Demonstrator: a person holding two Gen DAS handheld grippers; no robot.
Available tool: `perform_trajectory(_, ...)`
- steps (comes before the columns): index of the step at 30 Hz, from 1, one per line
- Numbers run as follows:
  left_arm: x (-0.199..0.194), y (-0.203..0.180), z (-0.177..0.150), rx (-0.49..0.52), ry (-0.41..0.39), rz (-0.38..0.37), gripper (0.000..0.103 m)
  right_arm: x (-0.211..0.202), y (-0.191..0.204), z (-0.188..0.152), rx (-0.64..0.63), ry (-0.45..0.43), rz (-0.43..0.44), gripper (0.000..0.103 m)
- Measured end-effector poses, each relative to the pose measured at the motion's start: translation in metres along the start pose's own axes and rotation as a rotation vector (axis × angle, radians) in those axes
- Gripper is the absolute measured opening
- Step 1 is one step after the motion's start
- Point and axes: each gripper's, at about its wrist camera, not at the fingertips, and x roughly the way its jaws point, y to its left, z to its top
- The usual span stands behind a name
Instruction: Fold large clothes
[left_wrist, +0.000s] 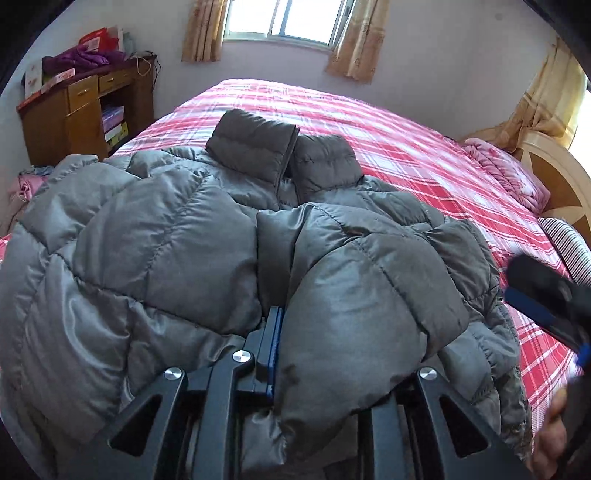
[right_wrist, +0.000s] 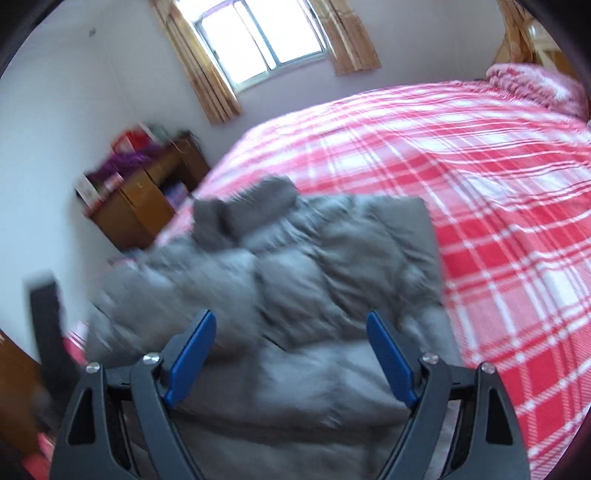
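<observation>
A grey puffer jacket (left_wrist: 184, 236) lies on the red plaid bed (left_wrist: 406, 147), collar at the far end and its right half folded over the middle. My left gripper (left_wrist: 291, 332) sits at the jacket's near edge, shut on a thick fold. One blue pad (left_wrist: 273, 350) shows; the other finger is hidden under the fabric. In the blurred right wrist view, my right gripper (right_wrist: 291, 354) hovers open over the jacket (right_wrist: 314, 258) with nothing between its blue pads (right_wrist: 195, 358). In the left wrist view the right gripper (left_wrist: 543, 306) hangs at the right edge, above a hand (left_wrist: 554, 424).
A wooden desk (left_wrist: 85, 110) with boxes and purple cloth stands at the back left, under a curtained window (left_wrist: 284, 22). A pink blanket (left_wrist: 506, 173) and a striped pillow (left_wrist: 569, 243) lie by the headboard on the right. Bare plaid sheet stretches beyond and right of the jacket.
</observation>
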Motion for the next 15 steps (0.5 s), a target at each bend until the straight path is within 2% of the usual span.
perform_trajectory(2,-0.013,0.002,-0.006,0.013,-0.027,-0.011,0.020,0.028,0.005,0.014,0.026,0.083,0.056,0.093)
perform_trajectory(4,-0.022,0.007,-0.011,0.026,-0.030,-0.026,0.021,0.060,0.010,0.015,0.031,0.173,0.075,0.090)
perform_trajectory(5,-0.024,0.010,-0.013,0.036,-0.019,-0.023,0.022,0.079,0.012,0.012,0.040,0.237,0.093,0.075)
perform_trajectory(6,-0.025,0.012,-0.013,0.044,-0.009,-0.011,0.023,0.091,0.014,0.008,0.051,0.280,0.132,0.048)
perform_trajectory(7,-0.027,0.016,-0.014,0.046,0.005,0.000,0.023,0.100,0.017,0.004,0.058,0.311,0.168,0.038)
perform_trajectory(9,-0.032,0.024,-0.014,0.022,0.027,-0.029,0.024,0.103,0.028,0.005,0.016,0.296,0.144,0.015)
perform_trajectory(11,-0.040,0.033,-0.013,-0.027,0.042,-0.078,0.025,0.098,0.045,0.012,-0.059,0.258,0.126,0.012)
perform_trajectory(13,-0.049,0.041,-0.012,-0.069,0.044,-0.125,0.026,0.083,0.064,0.027,-0.155,0.166,0.086,0.010)
perform_trajectory(15,-0.057,0.047,-0.014,-0.080,0.059,-0.122,0.026,0.065,0.077,0.041,-0.216,0.068,0.032,0.007)
